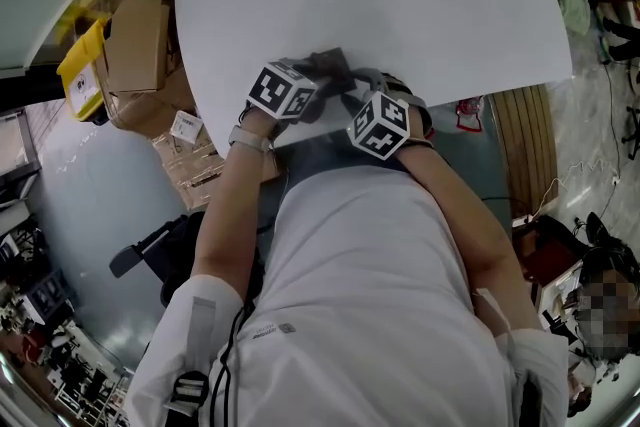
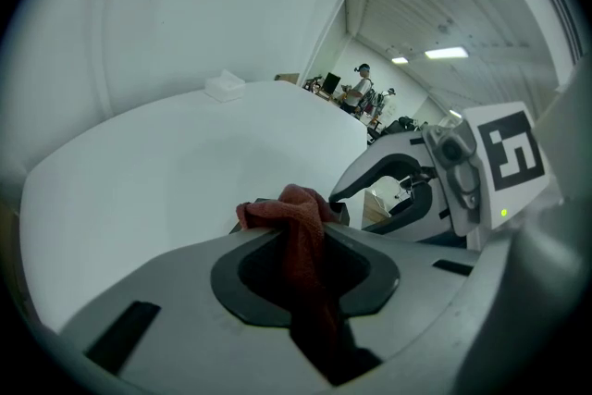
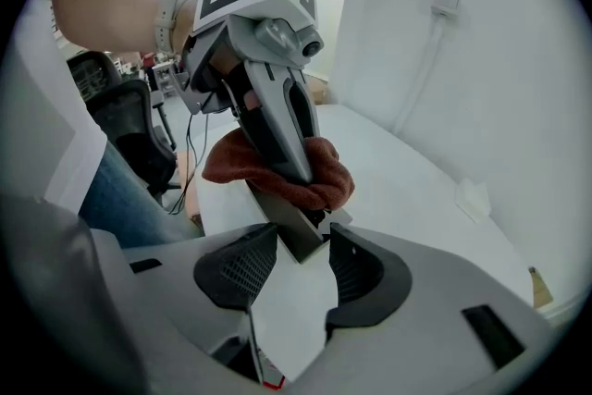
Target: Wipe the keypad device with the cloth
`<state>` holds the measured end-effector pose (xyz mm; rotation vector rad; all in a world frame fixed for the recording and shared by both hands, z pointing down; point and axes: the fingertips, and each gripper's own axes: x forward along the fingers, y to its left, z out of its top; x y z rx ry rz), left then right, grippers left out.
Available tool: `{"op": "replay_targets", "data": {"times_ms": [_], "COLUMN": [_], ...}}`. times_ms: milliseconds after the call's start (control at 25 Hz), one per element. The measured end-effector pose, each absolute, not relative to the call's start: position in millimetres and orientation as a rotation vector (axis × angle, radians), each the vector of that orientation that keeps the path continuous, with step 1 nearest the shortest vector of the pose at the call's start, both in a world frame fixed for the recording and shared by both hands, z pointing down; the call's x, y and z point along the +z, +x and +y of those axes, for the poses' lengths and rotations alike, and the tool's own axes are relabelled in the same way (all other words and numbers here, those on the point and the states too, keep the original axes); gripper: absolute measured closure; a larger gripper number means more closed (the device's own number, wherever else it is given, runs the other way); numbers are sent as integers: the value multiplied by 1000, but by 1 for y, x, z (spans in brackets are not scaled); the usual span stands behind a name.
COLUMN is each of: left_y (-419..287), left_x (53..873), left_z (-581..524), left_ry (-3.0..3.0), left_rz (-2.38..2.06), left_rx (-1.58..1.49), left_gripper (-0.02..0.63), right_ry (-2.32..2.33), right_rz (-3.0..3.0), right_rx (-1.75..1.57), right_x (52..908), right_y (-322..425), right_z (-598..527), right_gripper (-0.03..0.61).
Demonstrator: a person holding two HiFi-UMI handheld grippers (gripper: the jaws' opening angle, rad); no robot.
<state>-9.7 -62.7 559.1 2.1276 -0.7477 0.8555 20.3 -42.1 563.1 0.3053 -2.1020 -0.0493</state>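
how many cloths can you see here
1: a reddish-brown cloth clamped in the left gripper, lying on the keypad device that the right gripper holds at the near edge of the table. The grippers may hide another.

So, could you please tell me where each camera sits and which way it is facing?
Head view: on the person's head, looking steeply down at the white table; torso, forearms, left gripper and right gripper show.
Left gripper view: on the left gripper, looking along jaws shut on the red cloth; right gripper at right.
Right gripper view: on the right gripper, looking along jaws holding the grey device; left gripper and forearm above.
Shared: both gripper views show the red cloth and white table.
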Motion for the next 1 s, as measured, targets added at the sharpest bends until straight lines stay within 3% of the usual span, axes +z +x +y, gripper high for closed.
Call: {"op": "replay_targets", "data": {"times_ms": [1000], "left_y": [-20], "left_x": [605], "left_z": [-101], "left_ry": [2051], "left_rz": [-719], "left_rx": [802], "left_gripper": [541], "right_ry": [309], "right_rz": [-2060], "right_rx": [47], "right_x": [569], "right_y": [18], "right_z": [-43], "right_gripper": [393]}}
